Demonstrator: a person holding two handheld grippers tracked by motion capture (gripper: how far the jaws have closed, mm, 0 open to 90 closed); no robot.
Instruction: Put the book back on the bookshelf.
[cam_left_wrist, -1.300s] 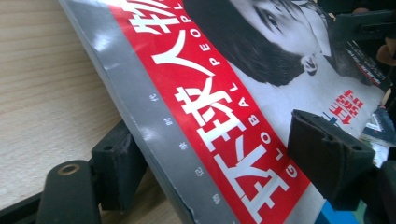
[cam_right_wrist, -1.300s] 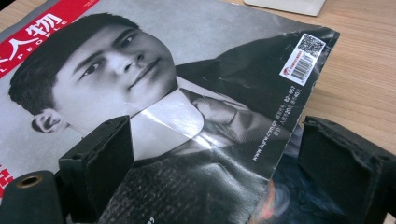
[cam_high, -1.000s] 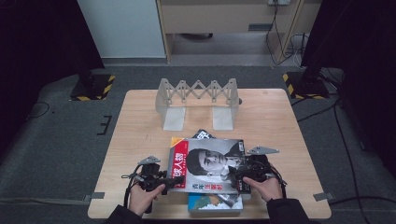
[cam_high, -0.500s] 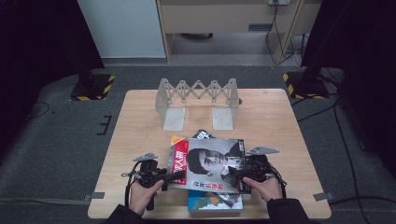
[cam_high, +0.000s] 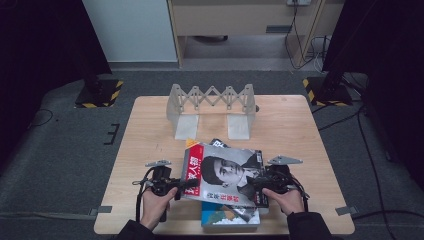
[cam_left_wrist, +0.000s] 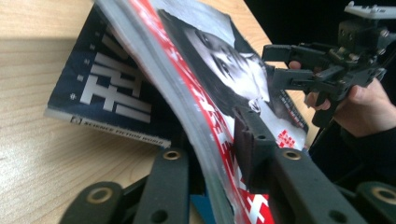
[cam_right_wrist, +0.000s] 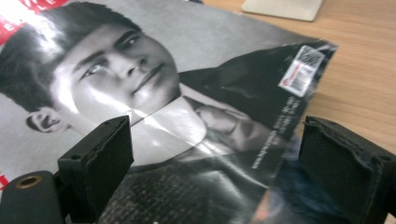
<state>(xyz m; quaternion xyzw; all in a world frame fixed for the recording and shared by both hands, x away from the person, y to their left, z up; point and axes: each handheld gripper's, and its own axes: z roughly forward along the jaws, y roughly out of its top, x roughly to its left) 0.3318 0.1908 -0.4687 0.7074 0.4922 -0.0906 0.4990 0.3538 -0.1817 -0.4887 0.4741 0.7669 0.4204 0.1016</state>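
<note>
Here the magazine (cam_high: 222, 172) lay near the table's (cam_high: 150, 130) front edge on other books, thin, floppy and glossy, so I judged its spine edge the firmest hold. My left gripper (cam_left_wrist: 219, 154) had just been closing and pinched that edge; my right gripper (cam_right_wrist: 212, 163) stood wide over the cover. A dark book (cam_left_wrist: 109, 95) lay underneath, and the folding rack (cam_high: 212, 107) stood well apart at the back.

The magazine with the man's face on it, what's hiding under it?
Under the magazine lie a dark blue book and a teal book. The magazine covers most of both, so anything else beneath stays hidden.
</note>
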